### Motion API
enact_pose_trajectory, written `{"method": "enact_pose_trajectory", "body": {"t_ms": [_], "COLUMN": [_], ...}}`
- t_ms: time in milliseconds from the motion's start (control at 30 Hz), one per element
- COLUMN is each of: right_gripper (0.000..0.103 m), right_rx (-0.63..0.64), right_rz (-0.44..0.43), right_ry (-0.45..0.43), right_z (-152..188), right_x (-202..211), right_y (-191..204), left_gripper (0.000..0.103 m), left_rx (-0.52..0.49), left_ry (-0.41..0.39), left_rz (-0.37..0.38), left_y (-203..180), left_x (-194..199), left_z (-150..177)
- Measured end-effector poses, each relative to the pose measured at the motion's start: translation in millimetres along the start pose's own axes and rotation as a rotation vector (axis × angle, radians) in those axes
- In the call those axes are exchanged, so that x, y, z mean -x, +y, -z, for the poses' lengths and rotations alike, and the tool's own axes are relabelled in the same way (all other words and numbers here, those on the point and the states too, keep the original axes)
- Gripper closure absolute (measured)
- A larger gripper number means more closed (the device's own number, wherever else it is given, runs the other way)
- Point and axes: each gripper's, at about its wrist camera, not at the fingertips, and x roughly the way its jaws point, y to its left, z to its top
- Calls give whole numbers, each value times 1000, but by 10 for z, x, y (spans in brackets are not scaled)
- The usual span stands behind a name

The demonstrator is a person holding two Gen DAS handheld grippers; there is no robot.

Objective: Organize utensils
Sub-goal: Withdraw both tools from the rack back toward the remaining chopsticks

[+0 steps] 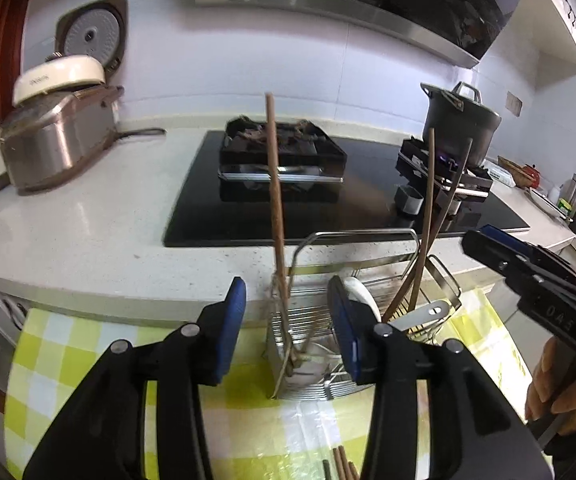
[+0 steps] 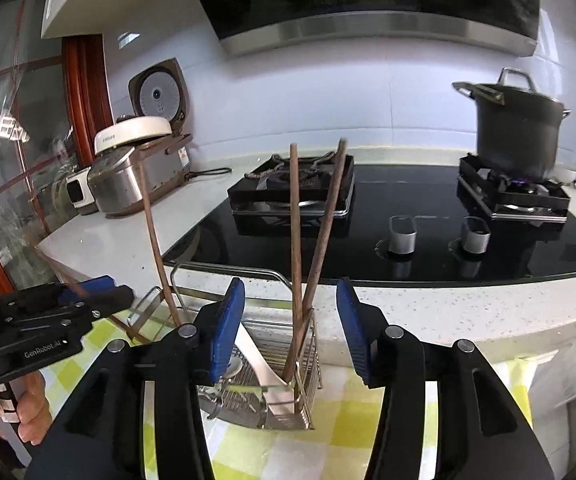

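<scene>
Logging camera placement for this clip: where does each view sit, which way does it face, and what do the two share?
Left wrist: sits on the left gripper, facing the wire utensil rack and stove; its blue fingers stand open, with the right gripper and a hand at right.
Right wrist: sits on the right gripper, facing the same rack; open fingers, left gripper and a hand at left.
Shared: rack, chopsticks, pot, rice cooker.

A table covered with a yellow-and-white checked cloth [image 1: 88, 332] stands against the pale countertop [image 1: 88, 236]. A wire utensil rack [image 1: 304, 344] sits on its far side. A few brown chopsticks [image 1: 342, 466] lie at the near edge.
</scene>
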Motion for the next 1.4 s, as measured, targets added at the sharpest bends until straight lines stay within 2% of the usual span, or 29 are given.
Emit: {"method": "enact_pose_trajectory", "body": {"t_ms": [67,233,300,333,400,467,600,767,933,1133,1200,1333,1400], "right_gripper": [56,56,56,56,52,44,40,40,40,41,44,58,59], "right_rx": [-8,-19,-20,-23,-28,-36,-40,-53,-37,-8,-7,-9,-1], "right_rz": [-3,-3,-5,-5,-7,-9,-13,-9,25,26,35,55,63], "right_ry": [-12,-34,-22,-13,2,24,81,183,268,344,353,386,399], "right_z": [0,192,324,417,585,795,1217,1765,2112,2193,2188,2174,2177], "right_x": [138,605,754,843,967,1087,1200,1144,978,750,687,568,513], "right_y": [0,37,67,87,120,165,285,449,664,887,919,932,953], "left_gripper": [54,50,38,36,24,14,6,5,5,5,5,5,5], "left_rx": [-1,-3,-2,-1,3,10,11,50,54,28,33,51,62], "left_ry": [-32,-63,-65,-66,-65,-53,-38,-8,29,41,38,43,44], "left_rz": [-13,-45,-57,-62,-67,-69,-112,-121,-124,-148,-153,-148,-146], "left_y": [30,122,153,172,201,230,275,326,317,382,444,562,617], "left_x": [202,676,837,933,1064,1182,1346,1439,1430,1429,1443,1454,1459], "left_z": [28,261,414,527,712,948,1383,1830,2156,2298,2317,2323,2324]}}
